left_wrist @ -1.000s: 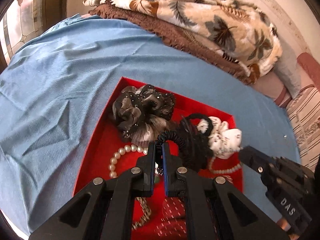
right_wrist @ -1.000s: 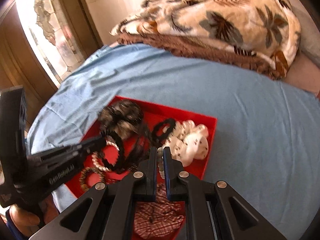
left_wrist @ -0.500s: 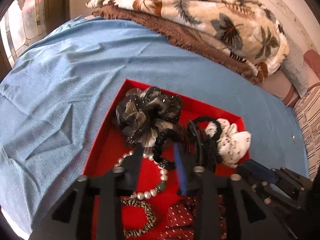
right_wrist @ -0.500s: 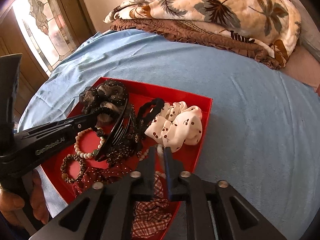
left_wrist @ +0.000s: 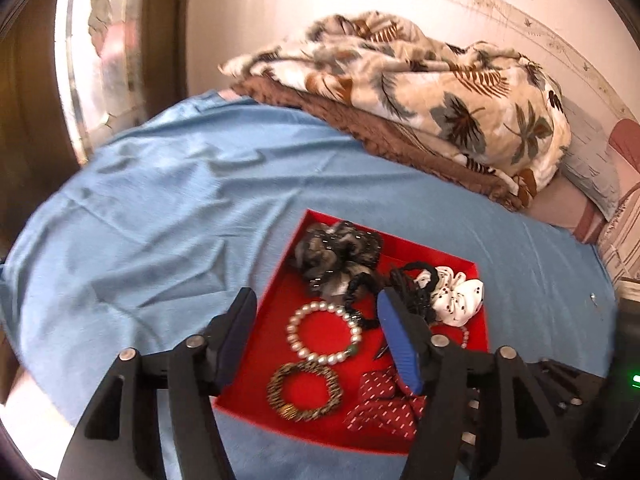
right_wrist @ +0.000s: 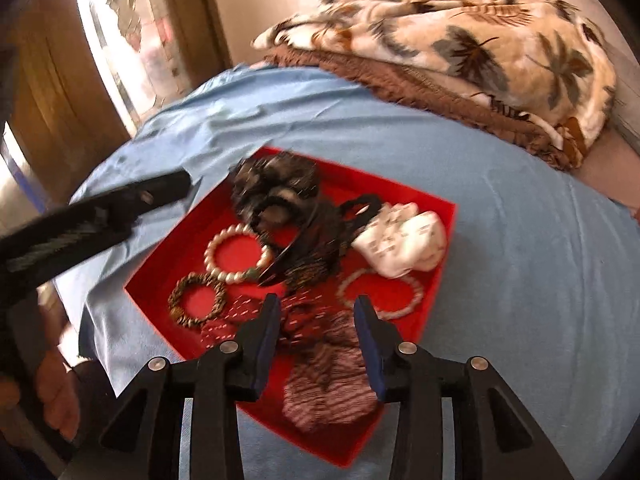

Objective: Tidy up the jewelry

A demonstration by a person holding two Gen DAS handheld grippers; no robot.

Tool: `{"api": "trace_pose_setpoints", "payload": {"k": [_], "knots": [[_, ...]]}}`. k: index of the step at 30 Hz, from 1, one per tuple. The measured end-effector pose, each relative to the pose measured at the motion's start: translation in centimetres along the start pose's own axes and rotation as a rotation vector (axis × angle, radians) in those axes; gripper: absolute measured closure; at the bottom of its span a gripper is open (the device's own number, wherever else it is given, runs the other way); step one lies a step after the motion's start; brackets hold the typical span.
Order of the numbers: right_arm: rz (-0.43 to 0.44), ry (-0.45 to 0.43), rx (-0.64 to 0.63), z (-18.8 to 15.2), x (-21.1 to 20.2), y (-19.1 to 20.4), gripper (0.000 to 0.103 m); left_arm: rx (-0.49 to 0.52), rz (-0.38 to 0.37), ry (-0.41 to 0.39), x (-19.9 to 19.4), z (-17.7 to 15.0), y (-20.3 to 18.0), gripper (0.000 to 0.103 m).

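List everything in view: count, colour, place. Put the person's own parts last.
tray: one, red, on the blue sheet
pearl bracelet: one, white, mid-tray
second pearl bracelet: one, pale, right part of tray
braided bracelet: one, brown-gold, near left corner
grey-black scrunchie: one, far corner
white scrunchie: one, dotted, right side
dotted red scrunchie: one, near edge
checked scrunchie: one, red-white, near corner
sheet: one, blue, covering bed
blanket: one, leaf print, far end
left gripper: black, fingers apart, empty
right gripper: black, fingers apart, empty
hand: one, lower left
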State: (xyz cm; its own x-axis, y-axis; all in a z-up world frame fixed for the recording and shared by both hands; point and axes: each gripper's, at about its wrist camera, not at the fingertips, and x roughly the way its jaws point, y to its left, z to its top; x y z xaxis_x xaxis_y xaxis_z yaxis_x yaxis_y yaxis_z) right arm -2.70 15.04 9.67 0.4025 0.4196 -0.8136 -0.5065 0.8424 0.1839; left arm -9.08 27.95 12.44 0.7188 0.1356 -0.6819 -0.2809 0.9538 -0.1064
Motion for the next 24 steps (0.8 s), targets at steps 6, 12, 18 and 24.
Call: {"api": "trace_pose_setpoints", "payload": {"k": [6, 12, 18, 24], "knots": [[0.047, 0.083, 0.005, -1.5, 1.7, 0.9, 0.062, 0.039, 0.097, -0.100, -3.7, -0.4, 0.4, 0.025], [0.052, -0.032, 0.077, -2.8, -3.2, -0.5, 0.060, 0.017, 0.114, -0.172, -6.8, -0.5, 0.2, 0.016], [-0.002, -0.103, 0.203, -5.6, -7.5, -3.5, 0.050, 0.058, 0.087, -0.170, -8.3, -1.1, -2.1, 0.015], [-0.073, -0.141, 0.275, -7.9, -9.4, -5.9, 0.044, 0.120, 0.064, -0.153, -9.1, -2.2, -5.0, 0.015]]}}
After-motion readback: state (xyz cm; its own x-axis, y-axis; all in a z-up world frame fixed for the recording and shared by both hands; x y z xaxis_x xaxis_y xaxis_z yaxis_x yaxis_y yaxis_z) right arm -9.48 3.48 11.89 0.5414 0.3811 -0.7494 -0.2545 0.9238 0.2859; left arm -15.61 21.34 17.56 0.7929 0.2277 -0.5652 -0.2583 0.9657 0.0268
